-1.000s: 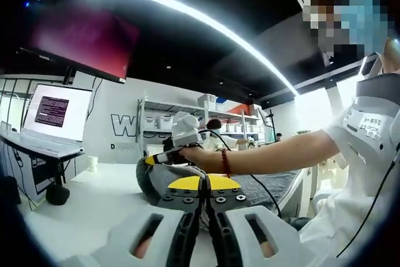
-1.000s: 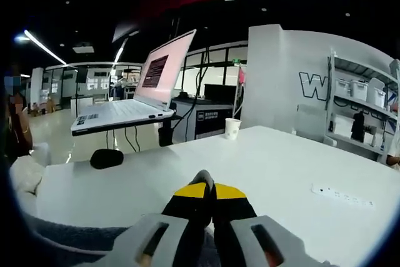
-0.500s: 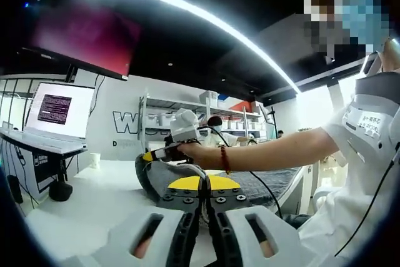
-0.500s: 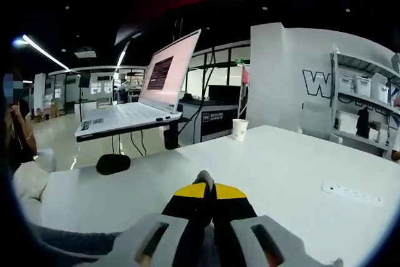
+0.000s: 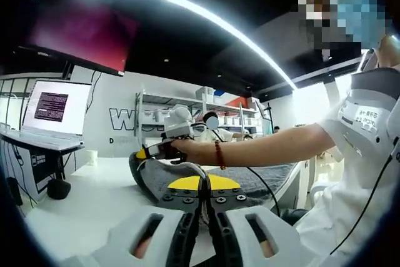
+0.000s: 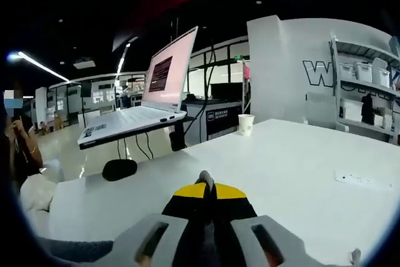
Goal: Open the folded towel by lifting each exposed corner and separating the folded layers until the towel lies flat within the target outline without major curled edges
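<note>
A person's right gripper (image 5: 145,152) lifts a fold of the one grey towel (image 5: 256,179) off the white table (image 5: 94,198), jaws pinched together on the cloth, while the left gripper (image 5: 203,182) sits low with its yellow-tipped jaws pressed together at the near edge; whether cloth lies between them cannot be told. One open laptop (image 6: 147,95) with unreadable dark text, one paper cup (image 6: 246,124) and one power strip (image 6: 362,180) are in sight, and large wall lettering (image 6: 322,73) begins with "W".
</note>
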A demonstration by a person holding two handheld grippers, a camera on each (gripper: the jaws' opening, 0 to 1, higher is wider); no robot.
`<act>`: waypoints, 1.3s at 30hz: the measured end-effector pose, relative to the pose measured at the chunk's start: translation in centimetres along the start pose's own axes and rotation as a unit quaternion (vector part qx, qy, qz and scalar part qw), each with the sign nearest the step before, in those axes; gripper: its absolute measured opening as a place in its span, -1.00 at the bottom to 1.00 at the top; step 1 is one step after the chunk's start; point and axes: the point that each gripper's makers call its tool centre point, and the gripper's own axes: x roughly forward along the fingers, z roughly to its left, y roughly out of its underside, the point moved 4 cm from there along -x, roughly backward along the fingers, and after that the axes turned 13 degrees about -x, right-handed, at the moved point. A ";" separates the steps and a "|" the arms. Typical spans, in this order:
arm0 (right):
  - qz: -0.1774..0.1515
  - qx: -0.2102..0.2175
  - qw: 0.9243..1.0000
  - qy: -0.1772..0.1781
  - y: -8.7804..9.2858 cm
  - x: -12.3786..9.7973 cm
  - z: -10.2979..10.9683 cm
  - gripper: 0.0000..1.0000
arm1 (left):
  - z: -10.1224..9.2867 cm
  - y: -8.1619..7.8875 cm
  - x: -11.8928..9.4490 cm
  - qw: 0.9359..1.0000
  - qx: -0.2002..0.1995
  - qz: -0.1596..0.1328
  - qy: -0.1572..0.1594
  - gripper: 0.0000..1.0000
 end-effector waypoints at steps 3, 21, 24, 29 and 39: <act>0.000 0.007 1.000 -0.006 0.0 0.3 0.3 -1.00 | 0.1 0.3 -0.2 1.000 0.004 0.006 0.000 -0.98; 0.013 0.021 0.999 -0.026 1.0 2.4 1.4 -1.00 | 0.3 1.1 -0.6 1.000 0.013 0.026 0.003 -0.98; 0.012 0.044 0.998 -0.033 1.2 2.9 1.4 -1.00 | 0.5 1.2 -0.7 1.000 0.006 0.028 0.001 -0.98; 0.019 0.052 0.998 -0.042 1.9 3.8 1.4 -1.00 | 0.7 1.6 -0.9 0.999 0.008 0.039 0.001 -0.98; 0.028 0.076 0.994 -0.069 2.4 4.3 2.9 -0.98 | 0.9 2.0 -1.3 0.999 0.014 0.049 -0.001 -0.98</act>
